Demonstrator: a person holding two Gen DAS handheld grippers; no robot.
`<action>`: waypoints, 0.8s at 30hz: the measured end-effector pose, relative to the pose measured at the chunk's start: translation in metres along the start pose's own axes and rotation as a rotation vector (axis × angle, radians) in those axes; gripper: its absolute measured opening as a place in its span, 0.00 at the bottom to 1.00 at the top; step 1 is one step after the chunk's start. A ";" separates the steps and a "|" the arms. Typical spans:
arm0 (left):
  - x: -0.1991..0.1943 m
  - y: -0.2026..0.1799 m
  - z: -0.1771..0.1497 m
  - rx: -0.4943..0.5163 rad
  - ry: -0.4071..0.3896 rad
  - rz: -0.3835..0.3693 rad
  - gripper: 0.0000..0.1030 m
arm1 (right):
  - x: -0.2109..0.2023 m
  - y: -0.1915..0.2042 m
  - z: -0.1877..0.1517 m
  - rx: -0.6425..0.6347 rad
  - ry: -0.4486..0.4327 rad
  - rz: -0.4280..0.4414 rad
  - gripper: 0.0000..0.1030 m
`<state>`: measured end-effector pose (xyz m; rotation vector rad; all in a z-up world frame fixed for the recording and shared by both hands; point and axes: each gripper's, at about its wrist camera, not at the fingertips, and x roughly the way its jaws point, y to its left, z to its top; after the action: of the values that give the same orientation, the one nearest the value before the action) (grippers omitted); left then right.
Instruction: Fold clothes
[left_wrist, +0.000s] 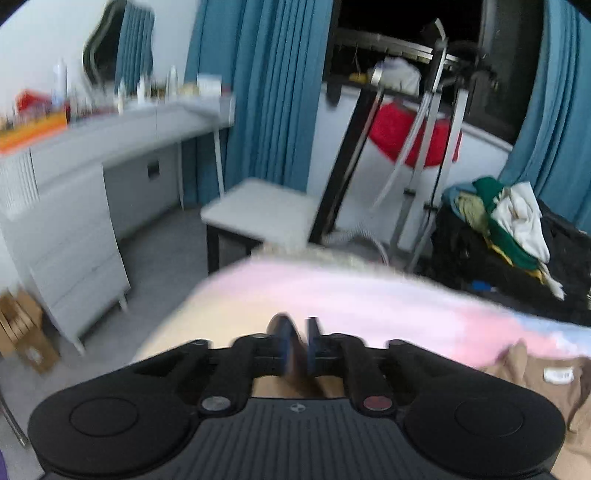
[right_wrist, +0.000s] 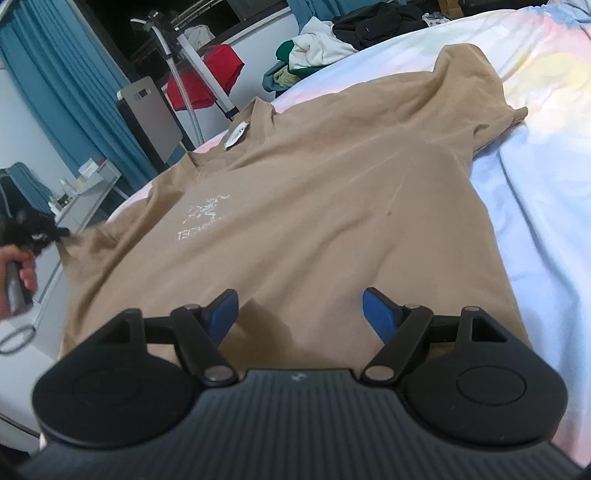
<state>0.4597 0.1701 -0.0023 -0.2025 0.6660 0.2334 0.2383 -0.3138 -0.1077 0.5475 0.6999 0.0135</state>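
Tan cotton T-shirt (right_wrist: 314, 192) with a white printed chest logo, spread front-up and fairly flat on the pastel tie-dye bedsheet (right_wrist: 535, 177); collar with its white neck label (right_wrist: 236, 134) toward the far edge of the sheet, one short sleeve reaching out to the right across the sheet.

Right gripper (right_wrist: 300, 310), black with blue finger pads (right_wrist: 378, 314), held low over the shirt's lower half, fingers spread wide apart, nothing between them.

Left gripper (left_wrist: 298, 341), in its own blurred view, fingers drawn almost together on a fold of tan cloth. In the right wrist view, same gripper (right_wrist: 40, 230) at the shirt's left sleeve, pinching the sleeve edge, with the left hand (right_wrist: 16, 273) just beneath on the handle.

Beyond the shirt's collar end: blue curtains (left_wrist: 258, 92), a white chair (left_wrist: 262, 210), a red cloth (left_wrist: 410, 136) on a metal rack. Heap of mixed clothes (left_wrist: 506, 221) off the shirt's far right corner.
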 end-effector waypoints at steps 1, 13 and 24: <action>0.004 0.007 -0.009 -0.009 0.017 0.009 0.34 | 0.001 0.001 0.000 -0.006 0.000 -0.003 0.75; -0.035 0.057 -0.100 -0.139 0.040 -0.298 0.35 | 0.000 0.007 -0.002 -0.025 0.000 0.000 0.75; -0.022 -0.028 -0.120 0.483 -0.012 -0.290 0.50 | 0.002 0.009 -0.004 -0.032 0.013 0.008 0.75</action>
<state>0.3806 0.1088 -0.0772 0.1661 0.6534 -0.2062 0.2390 -0.3042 -0.1070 0.5199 0.7095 0.0357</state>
